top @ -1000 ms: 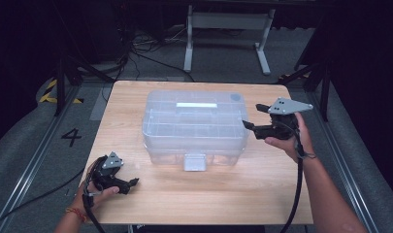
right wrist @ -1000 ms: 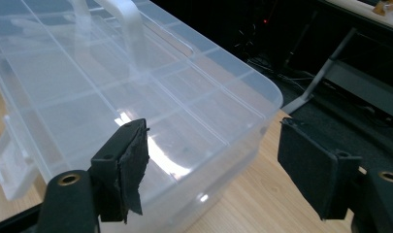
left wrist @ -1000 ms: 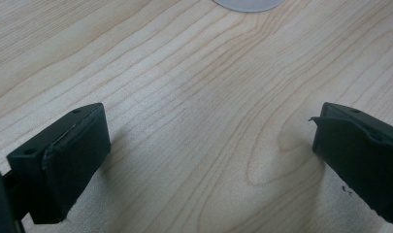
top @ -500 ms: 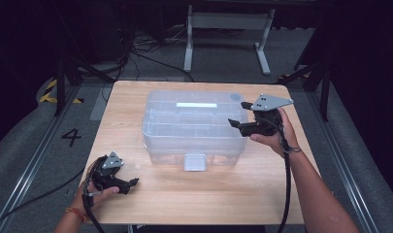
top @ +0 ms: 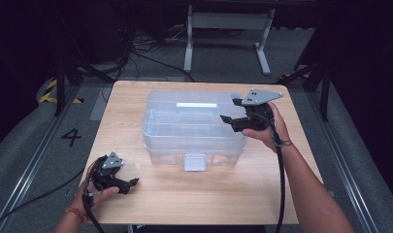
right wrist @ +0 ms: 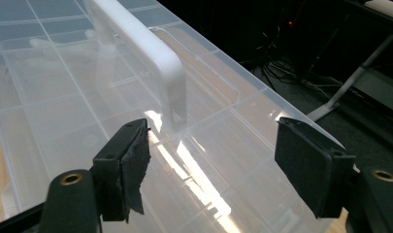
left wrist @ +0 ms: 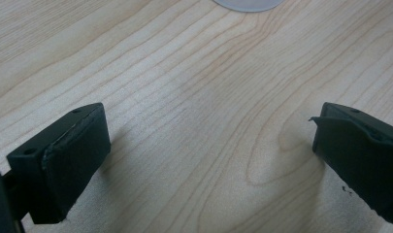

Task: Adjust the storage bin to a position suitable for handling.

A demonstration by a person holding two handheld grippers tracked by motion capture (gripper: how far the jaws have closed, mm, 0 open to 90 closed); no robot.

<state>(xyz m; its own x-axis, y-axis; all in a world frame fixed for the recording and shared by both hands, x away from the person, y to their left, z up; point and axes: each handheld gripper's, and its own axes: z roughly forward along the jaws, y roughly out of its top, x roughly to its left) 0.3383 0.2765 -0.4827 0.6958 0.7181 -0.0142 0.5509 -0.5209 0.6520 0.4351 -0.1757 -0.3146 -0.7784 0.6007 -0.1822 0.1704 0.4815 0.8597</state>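
Clear plastic organizer box (top: 194,127) sits mid-tabletop (top: 208,194), lid latched, untouched so far; right gripper (top: 233,112) hovers over its right end near the white handle (right wrist: 145,46), jaws spread empty, left gripper (top: 131,184) parked in front-left, released too

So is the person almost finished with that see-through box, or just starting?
Just starting, it looks like. Nothing looks done: the clear box sits shut on the table, its front latch down. In hand: the right claw is open, above the lid near the white handle, gripping nothing. The left claw rests open on the wood. Left: probably grabbing the handle or undoing the latch.
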